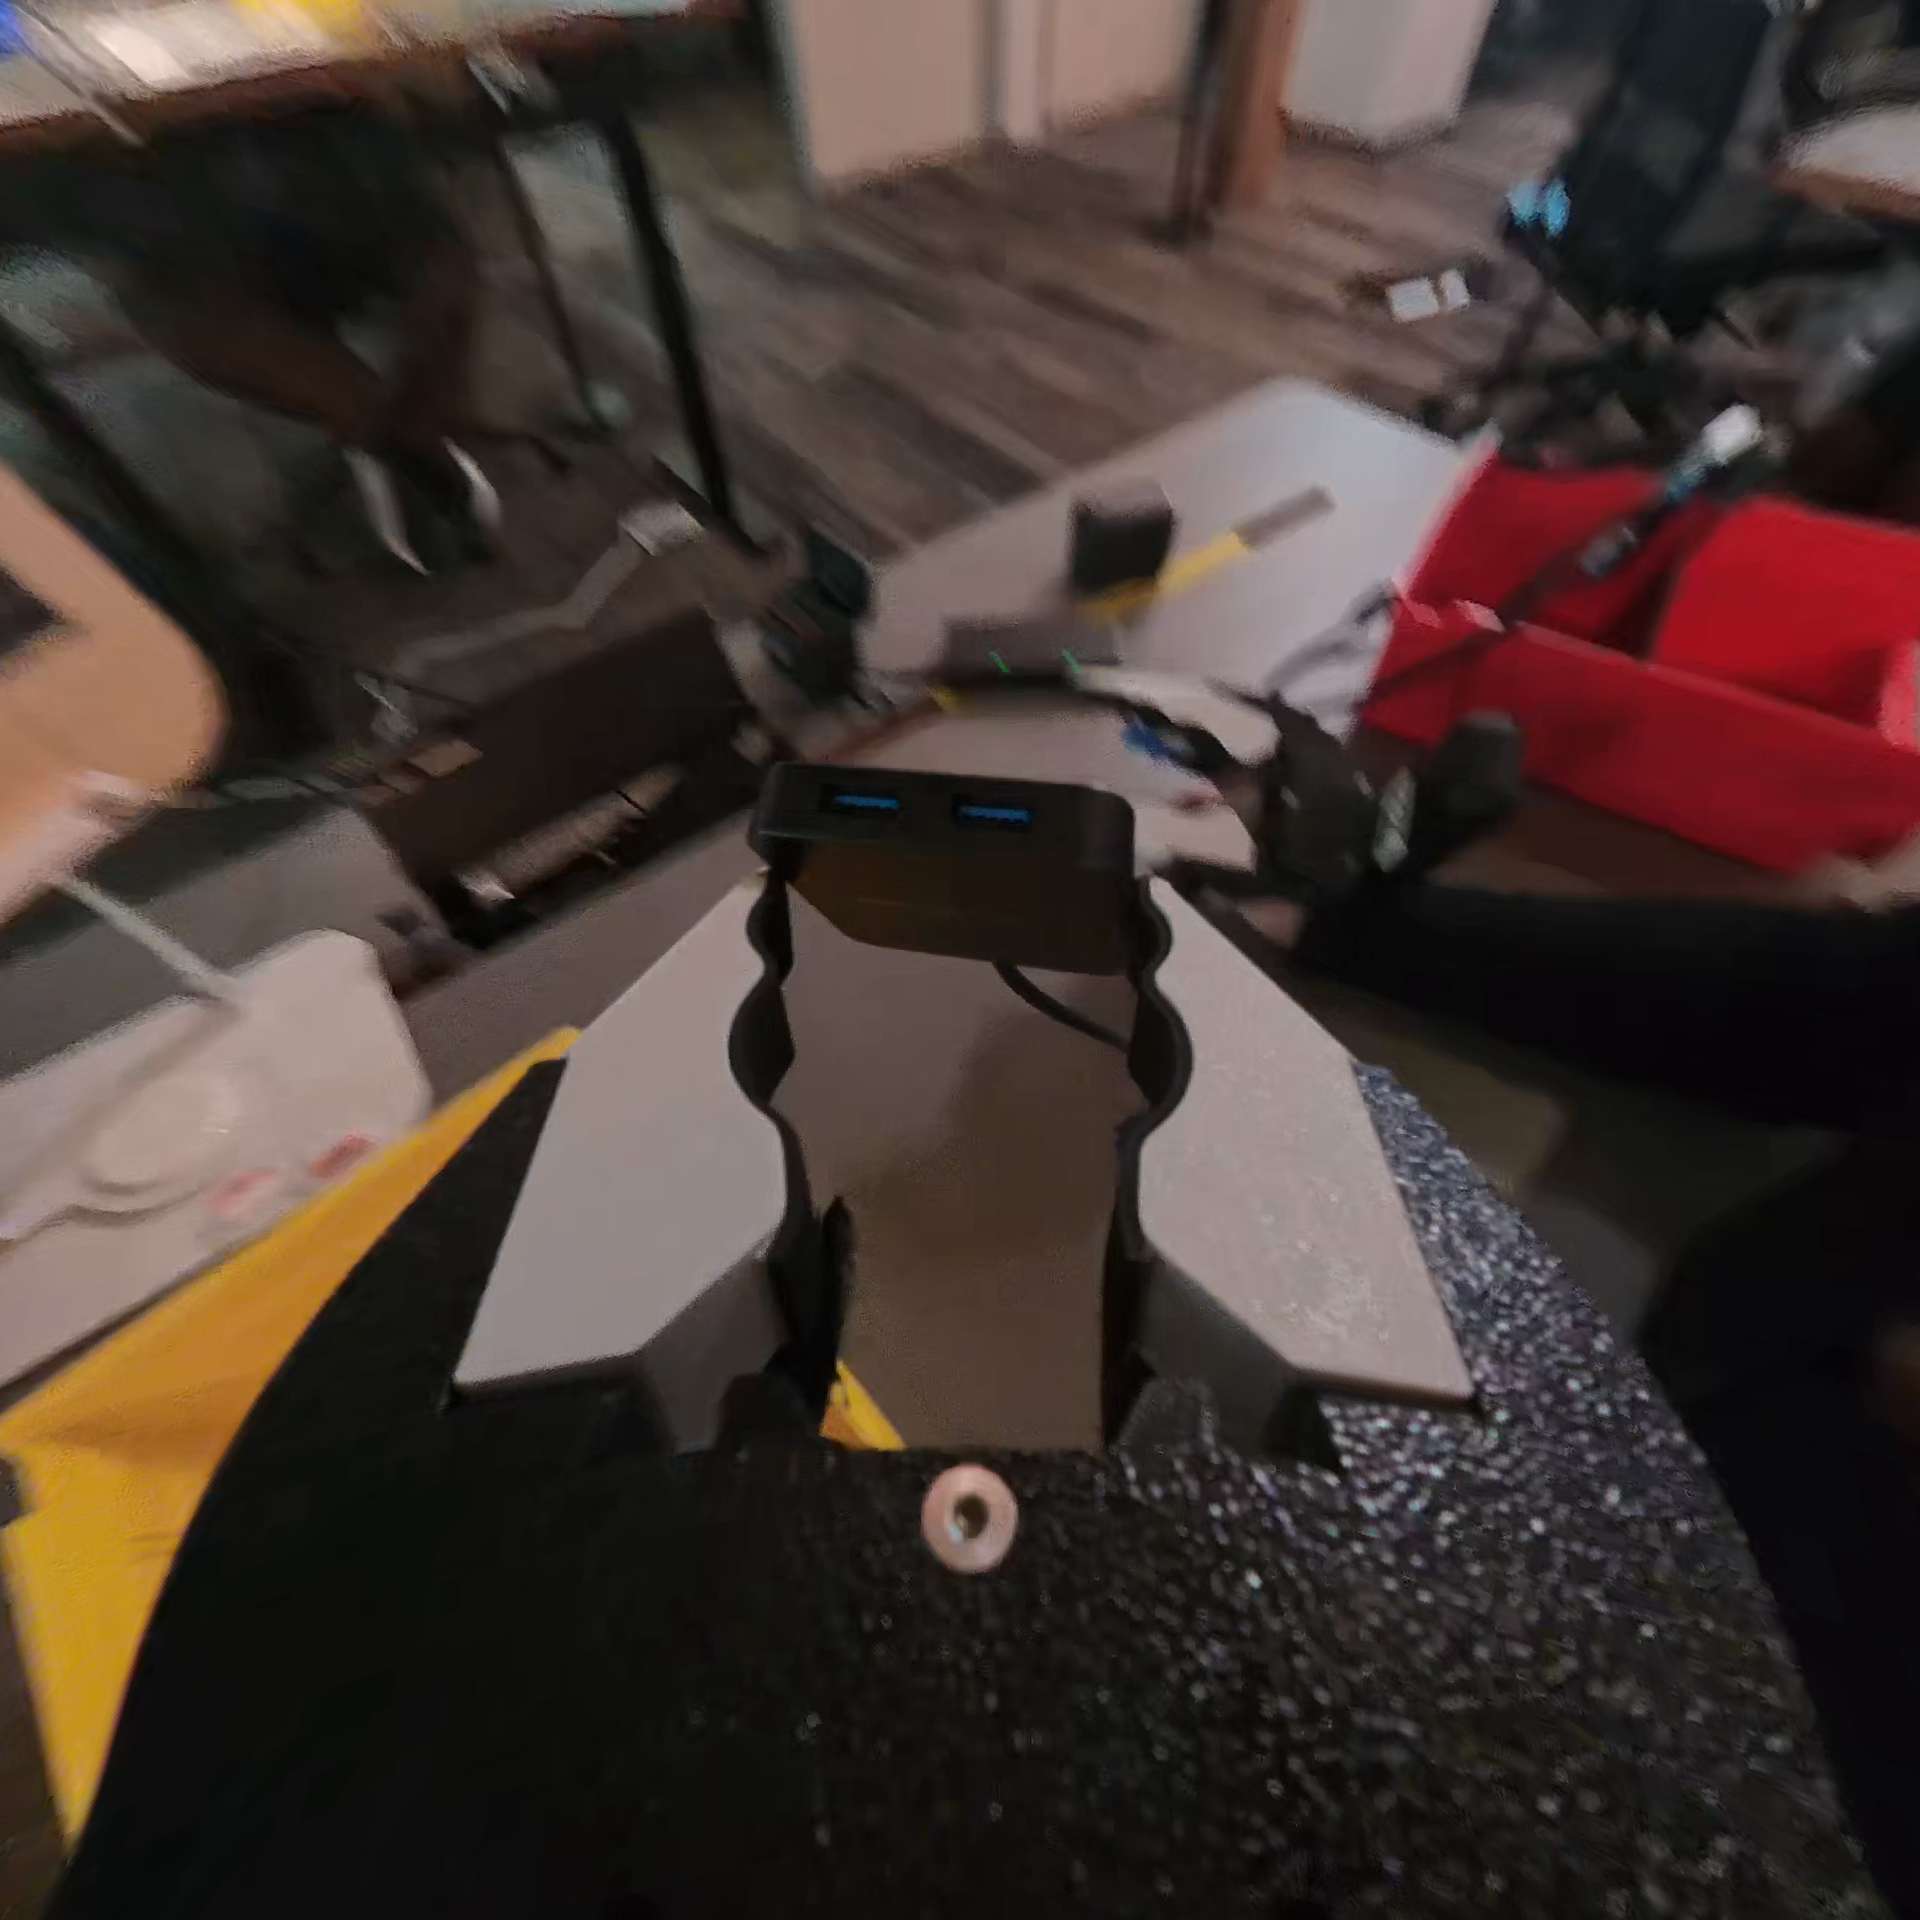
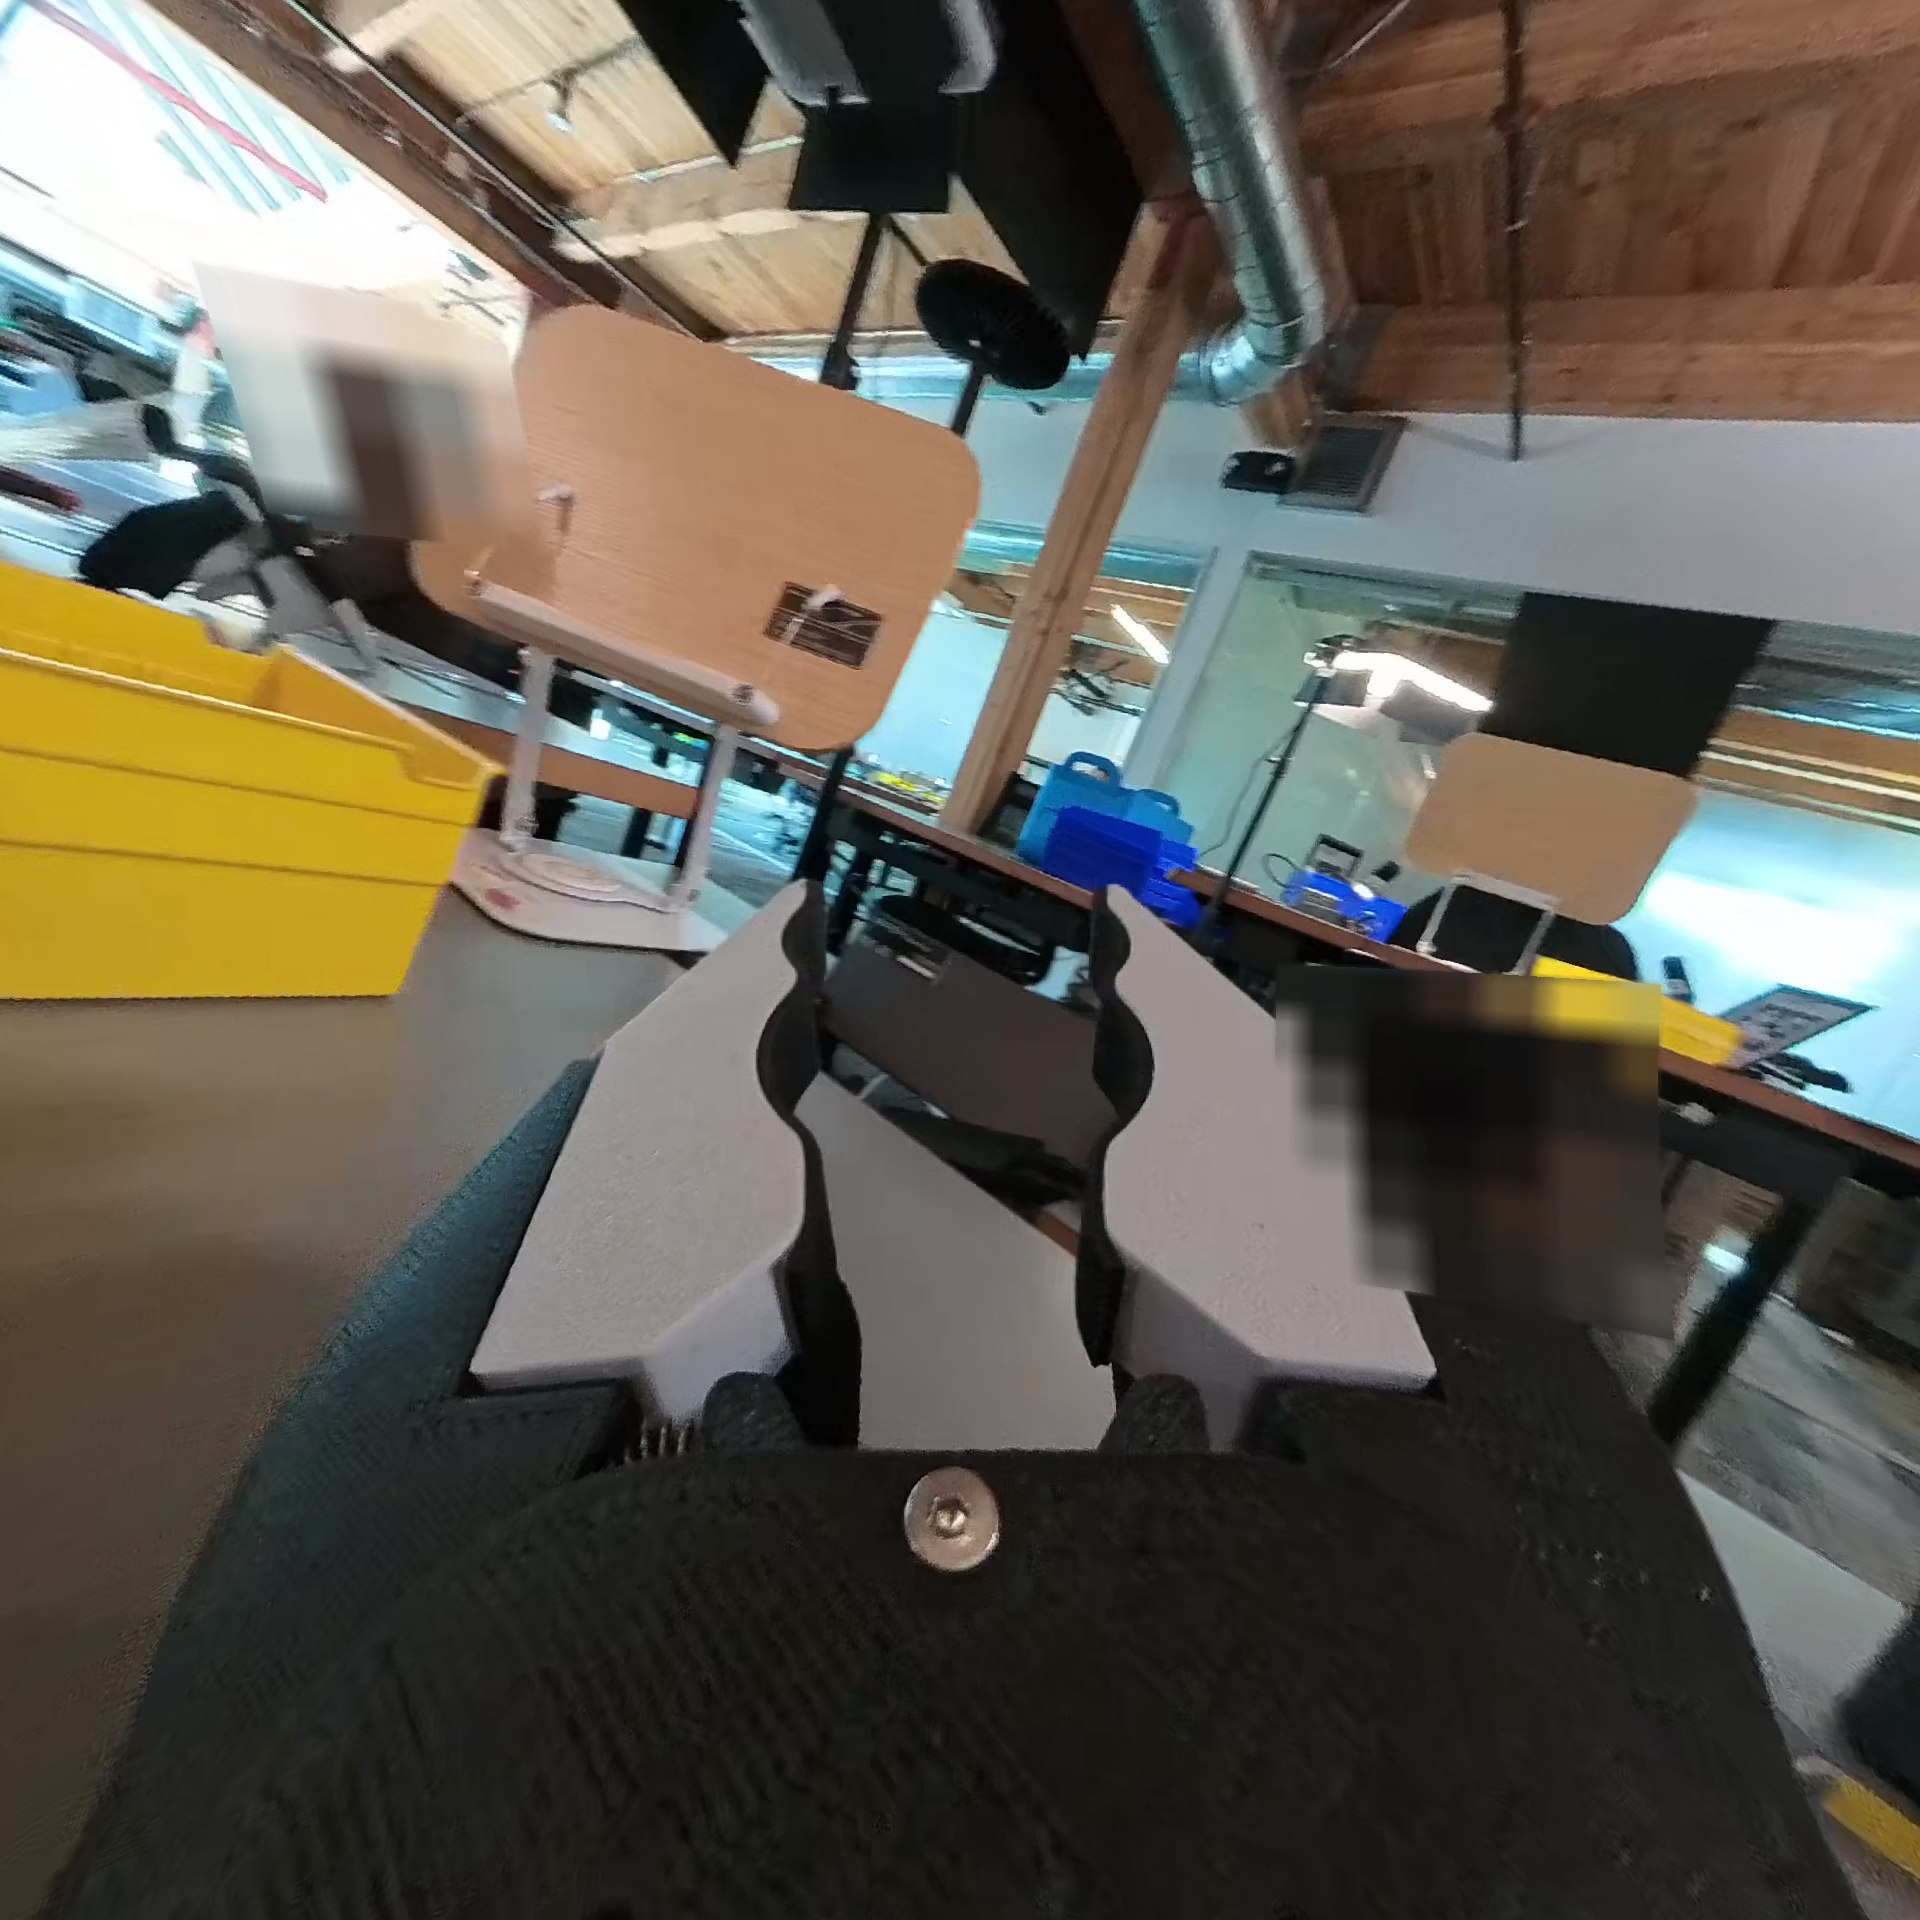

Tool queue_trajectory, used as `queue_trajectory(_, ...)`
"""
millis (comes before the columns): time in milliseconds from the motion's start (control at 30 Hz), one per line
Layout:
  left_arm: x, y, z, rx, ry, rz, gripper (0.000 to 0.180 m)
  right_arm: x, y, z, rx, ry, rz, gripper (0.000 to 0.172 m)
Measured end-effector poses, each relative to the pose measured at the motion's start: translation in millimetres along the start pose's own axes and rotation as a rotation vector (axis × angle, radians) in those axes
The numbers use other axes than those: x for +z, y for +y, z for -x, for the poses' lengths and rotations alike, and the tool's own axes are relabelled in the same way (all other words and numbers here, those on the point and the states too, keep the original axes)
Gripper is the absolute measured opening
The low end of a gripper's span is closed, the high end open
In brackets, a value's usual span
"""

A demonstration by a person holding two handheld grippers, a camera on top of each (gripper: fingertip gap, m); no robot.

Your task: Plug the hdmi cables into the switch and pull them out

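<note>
Switch (image 1: 940, 868), a flat black plastic box with two blue ports, sits clamped at twelve o'clock between the left gripper's (image 1: 961, 894) wavy black rubber pads. The right gripper (image 2: 956, 925) gapes on air.

Wood-plank ceiling (image 2: 1558, 156) with a silver ventilation duct (image 2: 1236, 187) and a timber post (image 2: 1070, 582). Glass partitions (image 2: 1351, 707) beyond long brown tables (image 2: 1039, 862); bright windows (image 2: 156, 156) on the left. Dark plank floor (image 1: 935, 291).

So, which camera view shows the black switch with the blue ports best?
The left wrist view: the black switch sits between the left gripper fingertips, blue ports facing the camera. The right wrist view does not show it recognisably.
</note>
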State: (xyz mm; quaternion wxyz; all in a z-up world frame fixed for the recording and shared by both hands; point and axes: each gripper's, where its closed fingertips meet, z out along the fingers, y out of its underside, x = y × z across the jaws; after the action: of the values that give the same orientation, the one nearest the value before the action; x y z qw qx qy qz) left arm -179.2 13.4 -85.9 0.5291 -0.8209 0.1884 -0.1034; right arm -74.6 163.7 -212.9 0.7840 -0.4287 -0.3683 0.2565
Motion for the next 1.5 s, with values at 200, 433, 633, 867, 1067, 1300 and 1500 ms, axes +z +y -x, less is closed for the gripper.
queue_trajectory(200,79.4,98.0,-64.5,0.064,0.184,0.474,0.064,-5.2,10.7,-36.8,0.018,0.107,0.029,0.050)
queue_trajectory(433,160.2,170.1,-94.6,0.105,0.210,0.660,0.061,-2.5,13.2,-27.8,-0.015,0.072,0.047,0.050)
queue_trajectory(633,207.4,196.5,-91.6,0.116,0.121,0.651,0.062,-2.6,12.5,-25.3,-0.027,0.063,0.046,0.051)
queue_trajectory(867,179.3,147.9,-87.2,0.200,-0.001,0.280,0.134,-3.5,12.5,-29.8,0.012,0.079,0.040,0.054)
queue_trajectory(1067,80.6,107.9,-70.4,0.355,-0.067,0.013,0.093,-2.8,13.8,-26.9,0.008,0.070,0.047,0.054)
queue_trajectory(1300,-27.6,142.2,46.2,0.485,-0.485,0.214,0.060,-1.7,16.5,-23.9,0.019,0.057,0.057,0.053)
queue_trajectory(1500,-21.1,216.7,62.1,0.703,-0.440,0.508,0.058,-1.1,19.1,-21.5,0.020,0.043,0.068,0.053)
